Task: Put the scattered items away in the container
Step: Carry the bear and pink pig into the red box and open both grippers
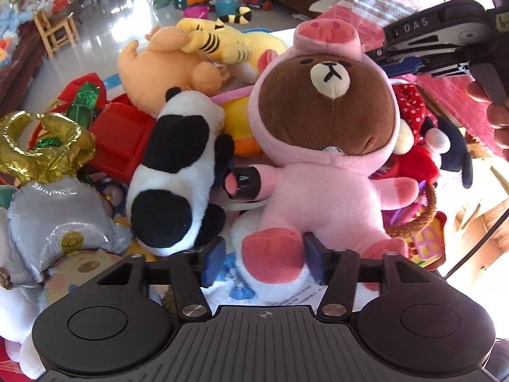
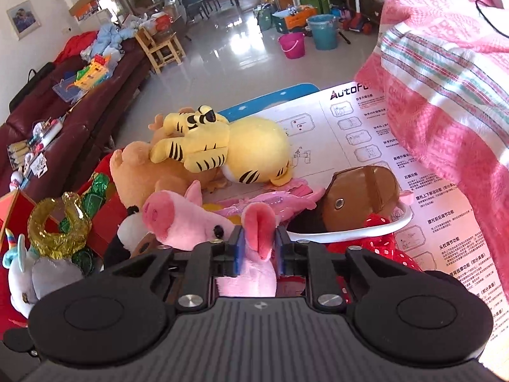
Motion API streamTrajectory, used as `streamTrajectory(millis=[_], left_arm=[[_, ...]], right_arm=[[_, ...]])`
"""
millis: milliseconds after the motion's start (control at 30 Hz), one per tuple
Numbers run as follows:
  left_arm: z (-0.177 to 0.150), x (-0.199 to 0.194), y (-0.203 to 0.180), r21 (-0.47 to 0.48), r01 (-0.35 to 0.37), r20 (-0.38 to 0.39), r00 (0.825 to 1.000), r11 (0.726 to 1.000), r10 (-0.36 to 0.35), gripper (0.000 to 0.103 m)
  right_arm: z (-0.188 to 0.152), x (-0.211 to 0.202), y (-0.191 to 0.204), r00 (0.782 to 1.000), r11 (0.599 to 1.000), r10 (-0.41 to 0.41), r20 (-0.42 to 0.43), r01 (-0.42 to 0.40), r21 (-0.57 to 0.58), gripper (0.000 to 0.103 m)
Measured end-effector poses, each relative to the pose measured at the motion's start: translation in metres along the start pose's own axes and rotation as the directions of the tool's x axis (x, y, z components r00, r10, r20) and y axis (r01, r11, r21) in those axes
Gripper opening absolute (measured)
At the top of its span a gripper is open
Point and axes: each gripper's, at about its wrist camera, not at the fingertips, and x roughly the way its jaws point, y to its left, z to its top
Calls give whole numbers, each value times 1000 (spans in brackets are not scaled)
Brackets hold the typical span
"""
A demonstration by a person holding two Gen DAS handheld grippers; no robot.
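Right under the left wrist camera sits the left gripper [image 1: 264,262], jaws parted with the pink foot of the bear in the pig suit [image 1: 321,146] lying between the pads, and there looks to be daylight on both sides, so no squeeze that I can see. Sweeping across from the left: gold foil balloon [image 1: 41,143], red box [image 1: 127,137], black-and-white plush [image 1: 178,175], then the bear plumb in the middle, and the spotted red doll [image 1: 413,117] off to the right. Behind them the orange plush [image 1: 159,70] and the striped tiger [image 1: 222,41] lie heaped together.

Over on the right wrist view, the right gripper [image 2: 257,248] stands partly open around the suit's pink ear; the blue pads flank it closely, but whether they press I cannot tell.

Progress? Early, I'd judge. Toys sprawl across the sheet of printed instructions [image 2: 366,146], and no container shows clearly in either view, so nearly everything looks left to do.
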Motion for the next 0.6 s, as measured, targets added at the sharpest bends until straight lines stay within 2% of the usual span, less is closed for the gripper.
streamTrajectory(millis=[33, 67, 100, 133, 167, 267, 367, 400, 433, 467, 500, 533, 567, 600], left_arm=[[1, 1, 0, 4, 10, -5, 1000, 1000, -10, 67], [3, 2, 0, 14, 15, -8, 1000, 1000, -15, 66], [4, 2, -1, 27, 21, -10, 1000, 999, -21, 60], [5, 2, -2, 41, 33, -11, 999, 999, -32, 50], [6, 3, -2, 46, 52, -16, 999, 998, -51, 34], [7, 4, -1, 56, 62, -18, 998, 997, -61, 35], [7, 6, 1, 63, 67, -15, 998, 996, -67, 47], [8, 7, 1, 65, 71, -15, 997, 995, -70, 55], [8, 7, 1, 70, 71, -16, 997, 995, -70, 56], [9, 8, 0, 74, 68, -19, 998, 995, -67, 58], [11, 9, 0, 75, 70, -23, 997, 995, -68, 57], [12, 9, 0, 72, 75, -27, 997, 995, -73, 47], [14, 8, -2, 63, 87, -38, 996, 994, -84, 32], [16, 7, -2, 54, 79, -46, 996, 995, -77, 30]], right_arm=[[0, 2, -2, 1000, 1000, -4, 1, 4, 12, 50], [1, 3, -3, 1000, 1000, -5, -1, 5, 21, 51], [2, 4, -4, 1000, 999, -2, -5, 2, 34, 51], [4, 5, -7, 1000, 998, 6, -10, -6, 55, 51], [6, 5, -10, 1000, 997, 17, -11, -16, 72, 51], [9, 9, -16, 999, 992, 39, -22, -36, 120, 51], [9, 15, -17, 999, 989, 47, -26, -43, 143, 51], [9, 18, -17, 999, 988, 46, -26, -42, 148, 51], [8, 21, -16, 999, 987, 44, -26, -39, 153, 49], [8, 25, -15, 999, 987, 42, -28, -37, 158, 47], [7, 29, -14, 998, 987, 43, -35, -37, 157, 36], [6, 32, -11, 998, 987, 51, -41, -44, 152, 14], [6, 33, -5, 998, 990, 45, -43, -39, 133, 11], [6, 31, 1, 999, 995, 24, -36, -21, 95, 11]])
